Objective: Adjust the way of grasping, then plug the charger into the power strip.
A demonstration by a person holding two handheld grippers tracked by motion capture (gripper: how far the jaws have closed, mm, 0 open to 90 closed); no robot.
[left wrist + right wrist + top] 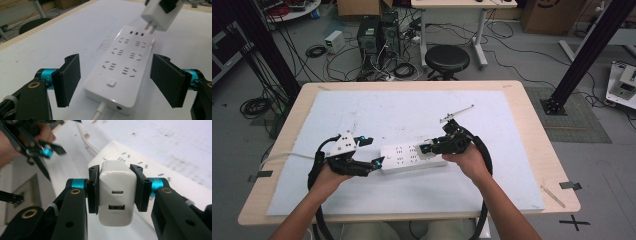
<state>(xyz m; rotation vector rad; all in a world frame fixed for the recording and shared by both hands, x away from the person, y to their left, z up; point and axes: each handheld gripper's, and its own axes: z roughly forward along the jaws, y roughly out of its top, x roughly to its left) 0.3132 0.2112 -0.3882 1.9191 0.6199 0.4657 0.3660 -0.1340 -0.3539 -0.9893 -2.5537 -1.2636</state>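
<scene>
High view first: I see the power strip [412,157] lying across the middle of the white mat [512,190], its long axis running left to right in the frame, with my left gripper [372,151] at its left end and my right gripper [426,148] over its right half. From the right gripper view, my jaws are clamped on the two flat sides of the white charger [117,195], its USB ports facing the camera. From the left gripper view that charger [160,13] hangs at the upper right of the frame, its two prongs [151,27] pointing down and left, just above the far end of the strip [125,67] and not yet in any socket. I judge the coming move turns on that gap: the prongs are close over the far sockets, so the right hand is the one to lower it, keeping the prongs square to the slots. My left jaws stand open, one pad [68,78] on each side of the strip's near end by its switch and cord, not touching it; they could close there to steady it. Open mat lies all around, well clear of the table edges.
</scene>
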